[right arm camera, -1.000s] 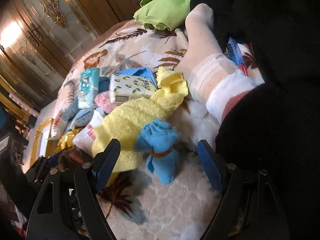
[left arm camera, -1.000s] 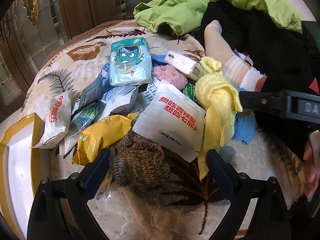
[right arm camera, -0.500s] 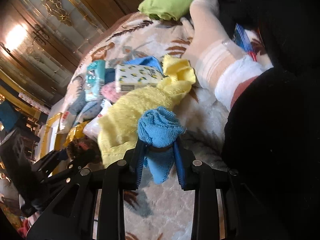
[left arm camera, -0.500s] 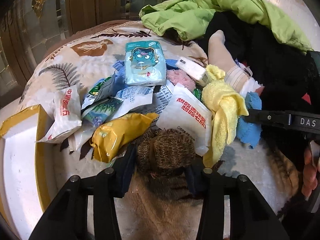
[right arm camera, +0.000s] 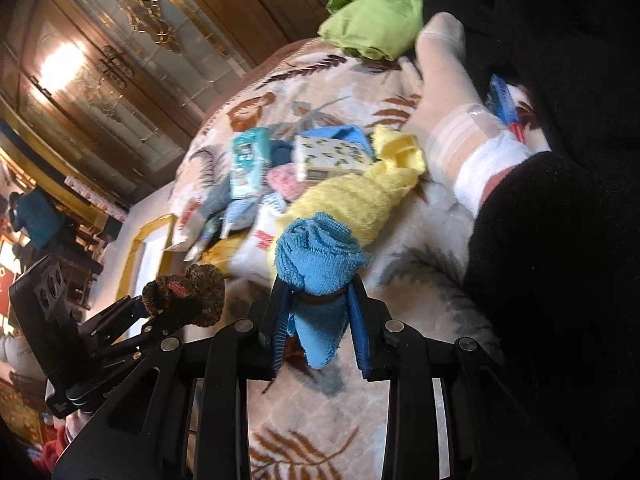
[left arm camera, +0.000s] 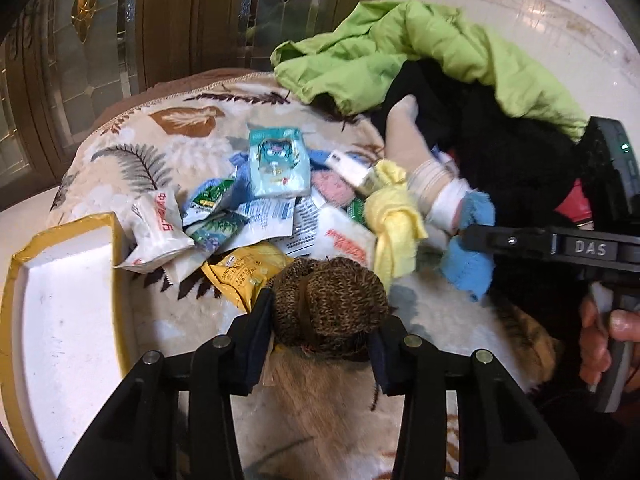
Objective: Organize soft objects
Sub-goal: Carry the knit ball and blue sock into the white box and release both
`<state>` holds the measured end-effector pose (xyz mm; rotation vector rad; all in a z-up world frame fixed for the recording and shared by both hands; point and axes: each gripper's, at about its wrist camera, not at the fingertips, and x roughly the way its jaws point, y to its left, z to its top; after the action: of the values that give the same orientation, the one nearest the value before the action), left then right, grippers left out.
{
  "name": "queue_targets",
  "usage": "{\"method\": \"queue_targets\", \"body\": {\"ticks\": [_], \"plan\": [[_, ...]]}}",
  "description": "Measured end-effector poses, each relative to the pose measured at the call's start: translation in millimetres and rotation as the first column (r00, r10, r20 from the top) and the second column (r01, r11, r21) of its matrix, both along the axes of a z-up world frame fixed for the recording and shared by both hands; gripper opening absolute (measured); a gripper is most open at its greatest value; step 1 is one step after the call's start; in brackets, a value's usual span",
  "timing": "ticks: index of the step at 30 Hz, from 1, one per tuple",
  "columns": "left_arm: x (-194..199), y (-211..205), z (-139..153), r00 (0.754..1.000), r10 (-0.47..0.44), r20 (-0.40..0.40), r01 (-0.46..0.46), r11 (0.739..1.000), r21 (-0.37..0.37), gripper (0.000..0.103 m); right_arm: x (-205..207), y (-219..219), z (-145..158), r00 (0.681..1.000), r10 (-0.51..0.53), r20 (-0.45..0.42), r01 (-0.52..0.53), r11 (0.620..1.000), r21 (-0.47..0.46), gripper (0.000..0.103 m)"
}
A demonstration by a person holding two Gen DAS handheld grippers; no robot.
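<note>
Left wrist: left gripper (left arm camera: pixel 320 344) clamped brown bundle (left arm camera: pixel 330 304); right gripper (right arm camera: pixel 320 320) clamped blue cloth (right arm camera: pixel 318 264). Both had gaped a second earlier, now lifted beside yellow towel (right arm camera: pixel 348 200).

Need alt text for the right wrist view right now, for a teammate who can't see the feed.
The right gripper is shut on a rolled blue cloth above a leaf-patterned blanket. At lower left the left gripper clamps a brown knitted bundle. Behind them lie a yellow towel, snack packets and a green garment.
</note>
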<state>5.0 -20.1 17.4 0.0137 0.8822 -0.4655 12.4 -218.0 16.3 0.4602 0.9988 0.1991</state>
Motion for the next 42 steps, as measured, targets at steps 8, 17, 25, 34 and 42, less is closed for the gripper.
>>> {"method": "queue_targets", "body": {"ticks": [8, 17, 25, 34, 42], "plan": [[-9, 47, 33, 0.996, 0.079, 0.036, -0.078, 0.996, -0.037, 0.043, 3, 49, 26, 0.989, 0.139, 0.050, -0.141, 0.990, 0.029, 0.027], [3, 117, 46, 0.970, 0.221, 0.100, -0.225, 0.974, 0.034, 0.043, 47, 149, 35, 0.939, 0.337, 0.071, -0.342, 0.937, 0.066, 0.027], [39, 181, 20, 0.949, 0.312, 0.052, -0.313, 0.950, 0.013, 0.043, 102, 244, 20, 0.886, 0.460, 0.053, -0.463, 0.885, 0.061, 0.027], [64, 227, -1, 0.927, 0.361, -0.097, -0.370, 0.924, -0.097, 0.043, 148, 302, -18, 0.858, 0.511, -0.045, -0.510, 0.859, 0.032, 0.027], [84, 236, -18, 0.906, 0.393, -0.155, -0.411, 0.906, -0.100, 0.043, 159, 312, -34, 0.858, 0.507, -0.082, -0.509, 0.861, -0.005, 0.027]]}}
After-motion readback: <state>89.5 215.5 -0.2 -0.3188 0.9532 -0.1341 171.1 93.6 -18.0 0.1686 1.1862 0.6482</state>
